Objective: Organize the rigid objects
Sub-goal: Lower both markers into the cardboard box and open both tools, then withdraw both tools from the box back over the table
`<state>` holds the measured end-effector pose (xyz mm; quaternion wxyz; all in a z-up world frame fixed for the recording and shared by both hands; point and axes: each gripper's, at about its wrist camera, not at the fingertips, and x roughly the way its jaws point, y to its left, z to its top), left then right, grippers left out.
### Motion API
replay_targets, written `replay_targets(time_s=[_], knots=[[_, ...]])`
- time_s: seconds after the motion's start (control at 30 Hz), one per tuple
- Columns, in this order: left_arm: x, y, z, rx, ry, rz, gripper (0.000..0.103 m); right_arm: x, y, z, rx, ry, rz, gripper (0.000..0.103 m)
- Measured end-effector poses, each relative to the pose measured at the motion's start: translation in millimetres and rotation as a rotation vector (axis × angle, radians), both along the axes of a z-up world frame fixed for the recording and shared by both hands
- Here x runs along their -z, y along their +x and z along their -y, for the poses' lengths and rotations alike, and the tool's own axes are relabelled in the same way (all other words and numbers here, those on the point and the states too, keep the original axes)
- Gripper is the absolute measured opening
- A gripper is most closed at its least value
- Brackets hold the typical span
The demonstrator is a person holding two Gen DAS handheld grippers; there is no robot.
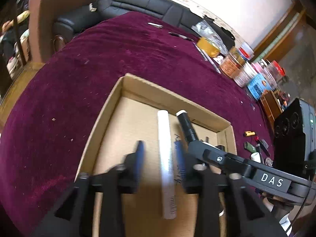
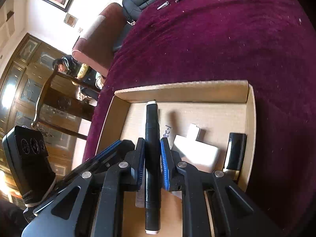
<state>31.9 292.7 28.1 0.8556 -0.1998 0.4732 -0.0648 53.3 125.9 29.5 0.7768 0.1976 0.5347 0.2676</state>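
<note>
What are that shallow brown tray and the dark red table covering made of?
The shallow brown tray looks like matte corrugated cardboard: raw tan walls with creased, folded corners. The dark red table covering looks like plush velvet or similar pile fabric, fuzzy and flecked with lint.

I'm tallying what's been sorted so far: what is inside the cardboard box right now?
Inside the cardboard box: a white tube, a black pen between the right claw pads, a white block and a black case. The claws cover the near floor.
</note>
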Motion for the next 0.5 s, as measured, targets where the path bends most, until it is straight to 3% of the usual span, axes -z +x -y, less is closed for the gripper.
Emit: replay_targets(time_s=[0.3,0.47,0.5], knots=[[10,-11,1,-0.055,-0.048,-0.020,0.043,-14,-2,7,-0.004,-0.017,0.060,0.019],[0,-23,1,-0.079,-0.073,0.010,0.045,-46,-28,37,-0.028,-0.070,0.182,0.020],[-7,-27,2,-0.084,-0.078,0.030,0.045,-52,-33,46,-0.026,-0.085,0.209,0.027]])
